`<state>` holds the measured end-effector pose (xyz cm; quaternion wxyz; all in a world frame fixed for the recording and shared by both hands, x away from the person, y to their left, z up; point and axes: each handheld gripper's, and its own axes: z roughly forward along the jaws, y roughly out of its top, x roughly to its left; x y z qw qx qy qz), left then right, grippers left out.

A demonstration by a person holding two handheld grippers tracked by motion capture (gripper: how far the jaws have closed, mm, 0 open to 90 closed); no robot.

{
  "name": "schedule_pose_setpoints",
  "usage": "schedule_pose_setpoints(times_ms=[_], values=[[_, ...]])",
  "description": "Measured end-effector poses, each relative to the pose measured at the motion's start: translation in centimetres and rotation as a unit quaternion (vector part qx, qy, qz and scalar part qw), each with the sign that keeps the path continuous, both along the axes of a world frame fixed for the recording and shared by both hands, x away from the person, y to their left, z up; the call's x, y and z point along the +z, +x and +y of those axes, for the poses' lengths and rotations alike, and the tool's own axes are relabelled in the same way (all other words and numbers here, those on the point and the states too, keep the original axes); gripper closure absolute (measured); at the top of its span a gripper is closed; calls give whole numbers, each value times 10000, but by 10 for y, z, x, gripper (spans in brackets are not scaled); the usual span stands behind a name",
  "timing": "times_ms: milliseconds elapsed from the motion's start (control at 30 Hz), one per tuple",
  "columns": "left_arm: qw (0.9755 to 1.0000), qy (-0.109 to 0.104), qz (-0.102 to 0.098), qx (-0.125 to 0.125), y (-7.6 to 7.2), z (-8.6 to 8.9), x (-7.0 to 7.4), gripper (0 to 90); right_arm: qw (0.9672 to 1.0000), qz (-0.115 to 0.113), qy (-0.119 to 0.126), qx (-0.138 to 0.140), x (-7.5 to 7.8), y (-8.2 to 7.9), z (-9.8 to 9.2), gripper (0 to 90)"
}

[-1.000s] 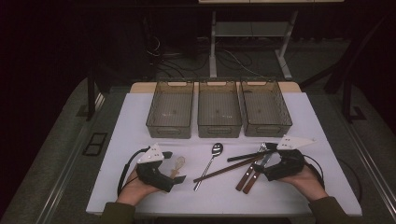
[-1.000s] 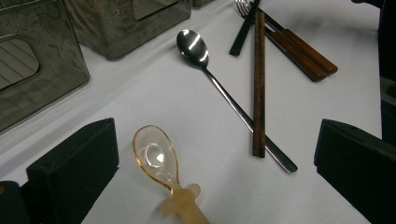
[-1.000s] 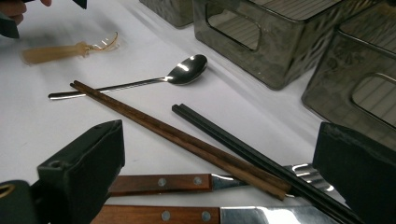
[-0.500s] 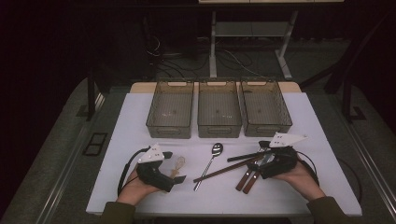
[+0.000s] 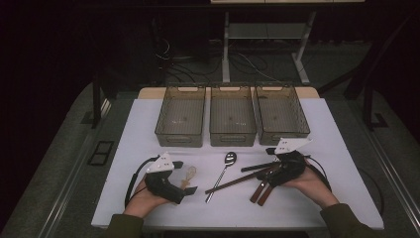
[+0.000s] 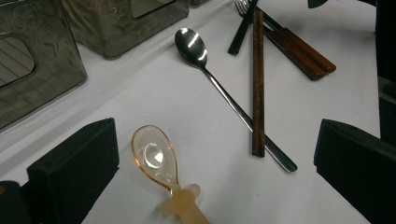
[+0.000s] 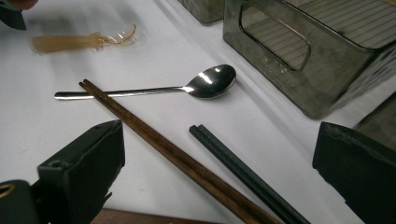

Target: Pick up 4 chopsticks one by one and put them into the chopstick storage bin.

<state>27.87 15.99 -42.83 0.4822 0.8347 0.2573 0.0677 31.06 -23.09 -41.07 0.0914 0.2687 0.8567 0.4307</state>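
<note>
1. The right gripper, jaws spread and empty, hovers over the brown chopsticks lying across the metal spoon.
2. Straddle both sticks, then pinch squarely.
3. The left gripper, also spread, flanks the clear plastic spoon.

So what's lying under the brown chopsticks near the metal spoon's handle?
The brown chopsticks cross over the metal spoon near the end of its handle; the bit of handle beneath them is covered. Elsewhere only white table shows under them.

Cutlery laid loose on the white counter

A clear amber spoon lies flat, bowl up. A steel spoon is crossed at its handle by brown chopsticks; black chopsticks lie just beside them.
</note>
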Motion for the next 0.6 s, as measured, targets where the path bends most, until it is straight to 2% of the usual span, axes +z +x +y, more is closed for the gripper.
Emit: schedule_pose_setpoints(times_ms=[433, 600], values=[[10000, -4, 8, -18, 0, 0, 0, 0, 9998, 59, -135, 159, -3, 16, 22, 26], [10000, -16, 10, -21, 0, 1, 1, 0, 9984, 216, -287, 426, -5, 21, 32, 70]])
